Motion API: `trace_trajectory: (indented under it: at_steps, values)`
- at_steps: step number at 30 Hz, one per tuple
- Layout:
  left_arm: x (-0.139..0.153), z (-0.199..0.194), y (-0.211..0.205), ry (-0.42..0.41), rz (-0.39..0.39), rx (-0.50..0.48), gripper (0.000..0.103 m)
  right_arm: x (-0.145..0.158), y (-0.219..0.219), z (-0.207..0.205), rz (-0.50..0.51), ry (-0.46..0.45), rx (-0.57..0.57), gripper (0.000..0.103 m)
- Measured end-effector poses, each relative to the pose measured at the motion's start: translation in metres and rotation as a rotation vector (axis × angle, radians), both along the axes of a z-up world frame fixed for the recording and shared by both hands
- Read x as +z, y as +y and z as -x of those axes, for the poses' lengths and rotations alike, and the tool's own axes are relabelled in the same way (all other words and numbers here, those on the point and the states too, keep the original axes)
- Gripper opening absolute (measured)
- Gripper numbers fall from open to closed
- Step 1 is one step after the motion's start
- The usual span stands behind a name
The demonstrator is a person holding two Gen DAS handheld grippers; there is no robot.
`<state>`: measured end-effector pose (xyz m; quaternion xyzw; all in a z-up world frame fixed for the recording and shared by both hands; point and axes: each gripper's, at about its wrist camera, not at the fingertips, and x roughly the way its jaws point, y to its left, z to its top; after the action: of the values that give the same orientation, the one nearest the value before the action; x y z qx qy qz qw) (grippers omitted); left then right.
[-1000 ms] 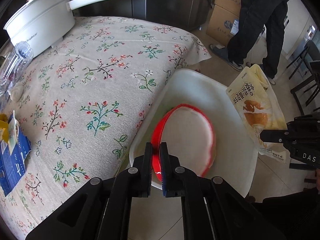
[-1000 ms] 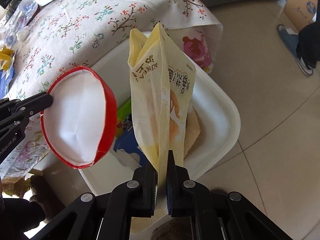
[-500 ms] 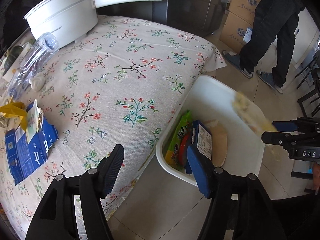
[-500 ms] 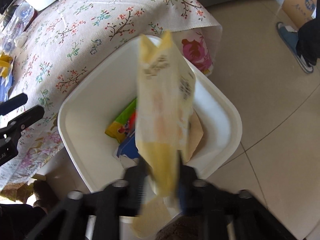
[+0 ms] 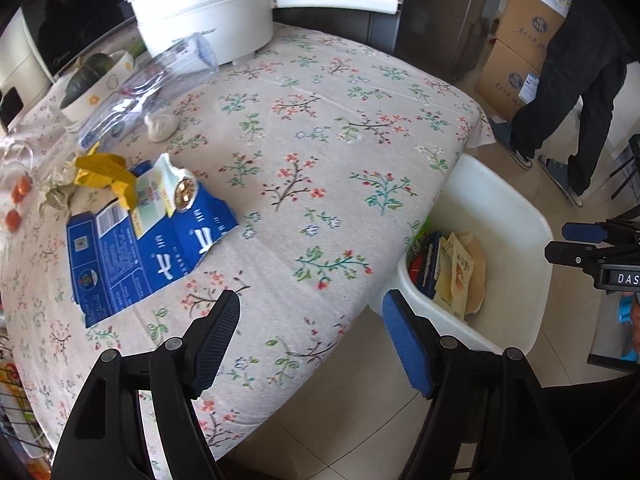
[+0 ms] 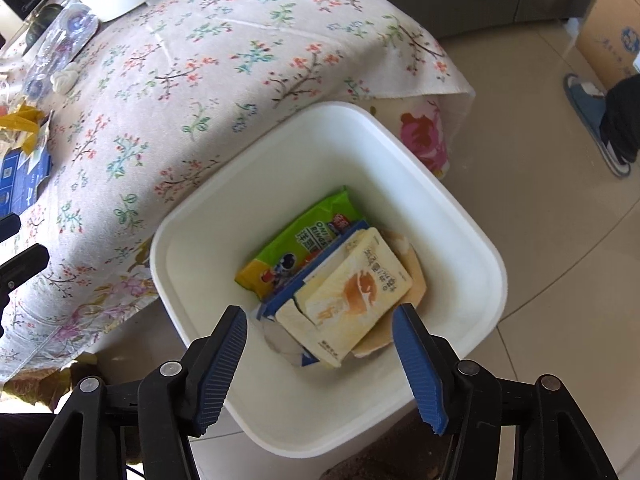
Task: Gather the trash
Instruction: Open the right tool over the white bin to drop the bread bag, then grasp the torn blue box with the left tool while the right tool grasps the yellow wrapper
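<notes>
A white bin (image 6: 472, 248) stands on the floor against the table's edge, also in the left wrist view (image 5: 516, 216). Inside lie a yellow snack bag (image 6: 356, 292), a green snack packet (image 6: 304, 240) and a blue carton. My right gripper (image 6: 320, 336) hangs above the bin, its jaws opening with nothing between them. My left gripper (image 5: 312, 332) hovers over the table's near edge, jaws also opening and empty. On the floral tablecloth (image 5: 320, 152) remain a flattened blue carton (image 5: 148, 248), a yellow wrapper (image 5: 104, 172), a crumpled tissue (image 5: 160, 126) and a clear plastic bottle (image 5: 144, 88).
A white electric pot (image 5: 208, 4) with a long handle stands at the table's far side, beside a bowl holding a dark squash (image 5: 86, 80). A person in dark trousers (image 5: 568, 92) stands by cardboard boxes (image 5: 520, 36) on the tiled floor.
Both grippers opened. The red-rimmed paper plate left my left gripper and the yellow bag dropped from my right gripper into the bin. My left gripper swung back over the table.
</notes>
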<state>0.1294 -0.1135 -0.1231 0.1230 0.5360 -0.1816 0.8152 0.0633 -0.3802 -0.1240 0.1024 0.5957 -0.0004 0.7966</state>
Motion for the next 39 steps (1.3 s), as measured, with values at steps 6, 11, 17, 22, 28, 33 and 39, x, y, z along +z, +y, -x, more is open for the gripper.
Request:
trace_trajectory:
  at_steps: [6, 11, 17, 22, 28, 33, 39]
  values:
    - [0.003, -0.014, 0.056, 0.010, -0.008, 0.118, 0.076, 0.008, 0.022, -0.010, 0.011, -0.014, 0.045, 0.070]
    - [0.002, -0.028, 0.102, 0.036, 0.014, 0.222, 0.076, 0.012, 0.044, -0.020, 0.025, -0.021, 0.084, 0.072]
    - [-0.004, -0.044, 0.154, 0.062, 0.045, 0.365, 0.076, 0.013, 0.067, -0.030, 0.039, -0.020, 0.119, 0.073]
    - [-0.016, -0.057, 0.185, 0.100, 0.116, 0.461, 0.076, 0.015, 0.089, -0.039, 0.055, -0.027, 0.145, 0.073]
    - [-0.031, -0.068, 0.205, 0.125, 0.244, 0.529, 0.069, 0.018, 0.121, -0.051, 0.063, -0.037, 0.195, 0.073]
    - [-0.041, -0.074, 0.212, 0.148, 0.351, 0.583, 0.045, 0.017, 0.143, -0.057, 0.067, -0.038, 0.232, 0.073]
    - [-0.044, -0.077, 0.207, 0.153, 0.367, 0.581, 0.007, 0.017, 0.158, -0.064, 0.069, -0.043, 0.240, 0.073]
